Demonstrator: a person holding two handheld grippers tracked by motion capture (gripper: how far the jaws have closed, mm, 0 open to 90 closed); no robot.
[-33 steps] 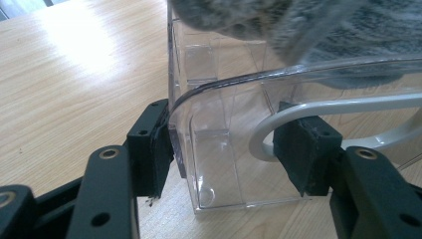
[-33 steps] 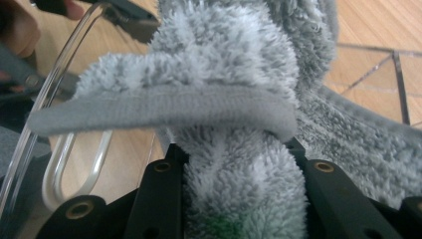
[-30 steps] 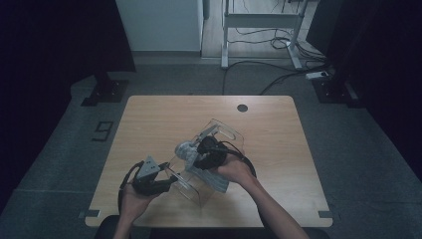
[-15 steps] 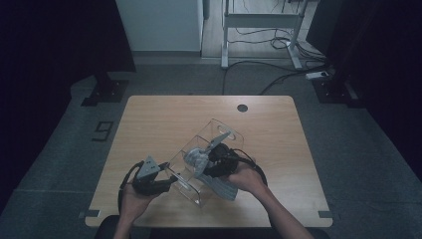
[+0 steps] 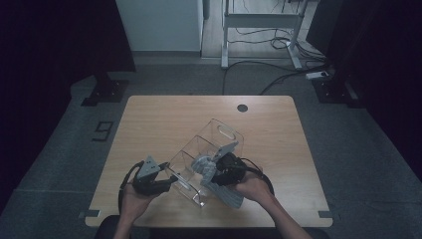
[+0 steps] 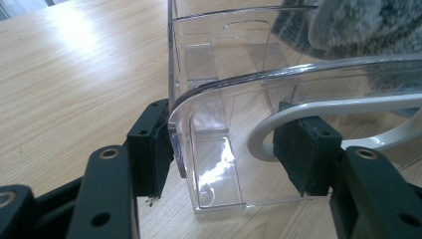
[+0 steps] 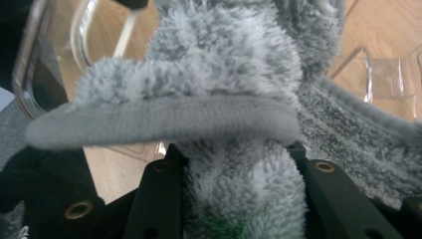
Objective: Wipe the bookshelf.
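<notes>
left gripper (image 5: 166, 180) clamps the near end wall of the clear bin (image 5: 206, 149). right gripper (image 5: 211, 172) pinches grey fuzzy cloth (image 5: 221, 186), draped over the bin's right rim; a round hole (image 5: 242, 107) in the wooden table (image 5: 149, 119) lies well beyond the bin.

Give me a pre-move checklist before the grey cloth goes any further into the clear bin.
1. Left gripper braces the clear bin: ok, its pads press the near end wall from both sides.
2. Right gripper has the grey cloth: ok, a fluffy bunch is squeezed between its jaws.
3. Cloth fully inside the bin: not ok, in the high view one end trails onto the table beside the bin.
4. Bin sits flat on the table: ok, its base rests on the wood in the left gripper view.
5. Space left in the bin: ok, the far compartments look bare.
6. Cloth snagged on a divider: cannot tell.
</notes>
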